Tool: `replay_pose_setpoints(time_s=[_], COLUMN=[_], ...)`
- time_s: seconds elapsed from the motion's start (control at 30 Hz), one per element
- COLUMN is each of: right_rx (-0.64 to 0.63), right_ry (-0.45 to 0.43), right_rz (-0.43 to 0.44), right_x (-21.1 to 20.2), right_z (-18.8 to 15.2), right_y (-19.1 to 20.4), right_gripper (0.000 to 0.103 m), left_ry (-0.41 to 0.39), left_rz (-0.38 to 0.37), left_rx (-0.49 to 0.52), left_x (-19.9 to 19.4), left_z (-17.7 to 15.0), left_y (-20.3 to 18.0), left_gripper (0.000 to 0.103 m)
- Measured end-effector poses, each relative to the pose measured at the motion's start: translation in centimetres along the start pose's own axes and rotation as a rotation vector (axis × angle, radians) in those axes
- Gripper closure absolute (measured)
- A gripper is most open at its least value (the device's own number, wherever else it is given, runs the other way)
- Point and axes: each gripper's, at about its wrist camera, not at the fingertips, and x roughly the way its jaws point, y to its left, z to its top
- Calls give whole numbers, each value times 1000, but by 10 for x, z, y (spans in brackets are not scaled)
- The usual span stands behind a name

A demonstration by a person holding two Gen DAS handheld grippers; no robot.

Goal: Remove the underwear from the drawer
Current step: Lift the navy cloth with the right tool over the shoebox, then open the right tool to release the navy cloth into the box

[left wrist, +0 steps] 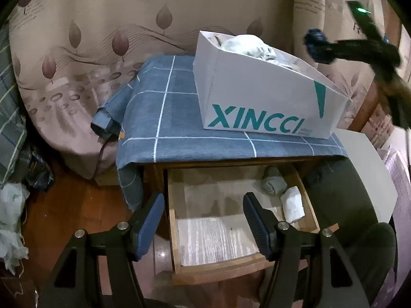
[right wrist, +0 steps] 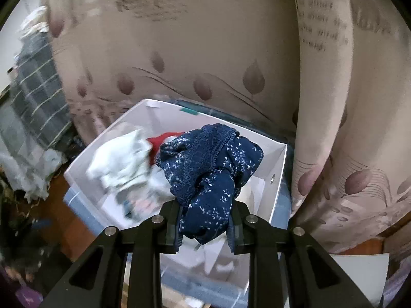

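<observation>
Clamped in the right tool (right wrist: 205, 227), navy underwear (right wrist: 209, 169) is hanging above the white box (right wrist: 278, 177), the empty left tool (left wrist: 203, 220) is gaping over the drawer (left wrist: 174, 205), where two rolls (left wrist: 292, 204) are still waiting.

Hand-held grippers (left wrist: 203, 220): 2
Drawers (left wrist: 179, 231), open: 1
White boxes (left wrist: 257, 95): 1
Rolled items in drawer (left wrist: 292, 204): 2
Blue underwear (right wrist: 208, 177) held: 1 pc

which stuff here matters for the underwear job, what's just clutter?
Job:
- navy floral underwear, clamped in right gripper
- open drawer, grey roll and white roll inside
- white box holding clothes
- left gripper, open

Clutter:
- curtain
- checked cloth
- plastic bags
</observation>
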Motion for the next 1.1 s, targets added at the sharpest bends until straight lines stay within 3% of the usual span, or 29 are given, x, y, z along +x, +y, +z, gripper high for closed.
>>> replay_pose_setpoints(time_s=[0.2,0.47,0.57,0.63,0.7,0.83,0.9,0.97,1.1], right_rx=[68,134,159,167,155,155,154,166,161], right_ry=[79,118,121,113,83,-6,-98,-192,-328], right_rz=[-18,-24,-20,-2,-18,-3,13,59,117], right_x=[51,87,92,91,85,61,35,6,-53], right_z=[17,26,28,29,30,30,23,10,-46], right_y=[-20,-35,-40,-41,-39,-38,-34,-29,-11], right_gripper=[79,74,67,50,41,40,40,39,23], left_ry=[18,43,45,50,50,52,54,59,77], left_rz=[-2,-8,-6,-5,-4,-1,0,-3,-9], left_rx=[24,47,54,56,59,63,65,70,97], left_x=[5,12,12,13,13,14,15,16,20], left_z=[-1,-2,-2,-2,-2,-3,-3,-3,-5], left_y=[-5,-9,-11,-12,-12,-13,-13,-14,-20], left_gripper=[37,37,37,37,37,37,37,37,37])
